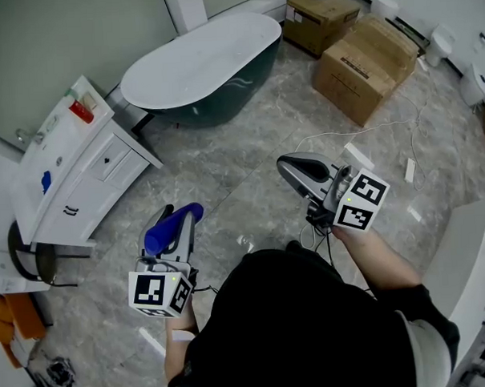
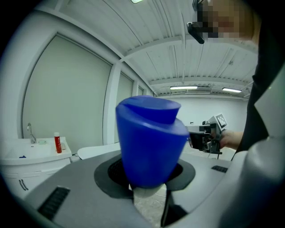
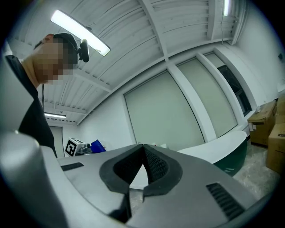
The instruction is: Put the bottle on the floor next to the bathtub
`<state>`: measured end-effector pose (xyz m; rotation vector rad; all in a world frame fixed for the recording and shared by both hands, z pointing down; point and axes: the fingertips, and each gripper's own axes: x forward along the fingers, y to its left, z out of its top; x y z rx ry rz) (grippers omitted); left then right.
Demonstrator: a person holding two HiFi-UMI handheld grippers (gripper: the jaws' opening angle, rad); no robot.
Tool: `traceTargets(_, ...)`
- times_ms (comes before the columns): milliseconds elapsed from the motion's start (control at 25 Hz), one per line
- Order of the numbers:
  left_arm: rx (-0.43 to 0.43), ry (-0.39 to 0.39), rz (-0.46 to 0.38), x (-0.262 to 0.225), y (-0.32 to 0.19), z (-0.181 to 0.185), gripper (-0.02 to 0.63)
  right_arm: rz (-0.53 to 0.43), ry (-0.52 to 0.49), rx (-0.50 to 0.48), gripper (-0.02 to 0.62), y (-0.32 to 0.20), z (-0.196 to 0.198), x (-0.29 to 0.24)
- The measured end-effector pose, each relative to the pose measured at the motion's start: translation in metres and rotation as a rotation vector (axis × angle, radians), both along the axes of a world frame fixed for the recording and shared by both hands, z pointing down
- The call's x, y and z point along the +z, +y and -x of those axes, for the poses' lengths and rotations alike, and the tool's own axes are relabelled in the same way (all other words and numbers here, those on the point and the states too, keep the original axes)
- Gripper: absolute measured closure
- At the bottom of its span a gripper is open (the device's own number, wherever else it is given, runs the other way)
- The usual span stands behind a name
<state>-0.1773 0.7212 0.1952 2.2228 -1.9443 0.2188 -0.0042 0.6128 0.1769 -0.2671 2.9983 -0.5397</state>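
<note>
A blue bottle (image 1: 172, 226) is clamped in my left gripper (image 1: 178, 225), held above the marble floor (image 1: 241, 157). In the left gripper view the blue bottle (image 2: 149, 140) fills the middle, sitting between the two grey jaws. My right gripper (image 1: 293, 169) is held to the right at about the same height, its jaws together with nothing between them; in its own view the right gripper (image 3: 142, 167) shows its black pads meeting. The bathtub (image 1: 201, 66), white inside and dark green outside, stands ahead on the floor. It also shows as the bathtub (image 3: 218, 149) in the right gripper view.
A white vanity cabinet (image 1: 73, 172) with a red bottle (image 1: 82, 111) stands at the left. Cardboard boxes (image 1: 365, 59) sit right of the tub. A white cable (image 1: 360, 131) trails across the floor. The person's dark torso (image 1: 304, 322) fills the bottom.
</note>
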Motion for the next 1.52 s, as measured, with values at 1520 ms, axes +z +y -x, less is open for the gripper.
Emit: traceTargets(1520, 0.091, 0.084, 0.028, 0.024, -0.342, -0.058, 0.448, 0.077, -0.001, 0.051, 0.568, -0.308, -0.063, 0.025)
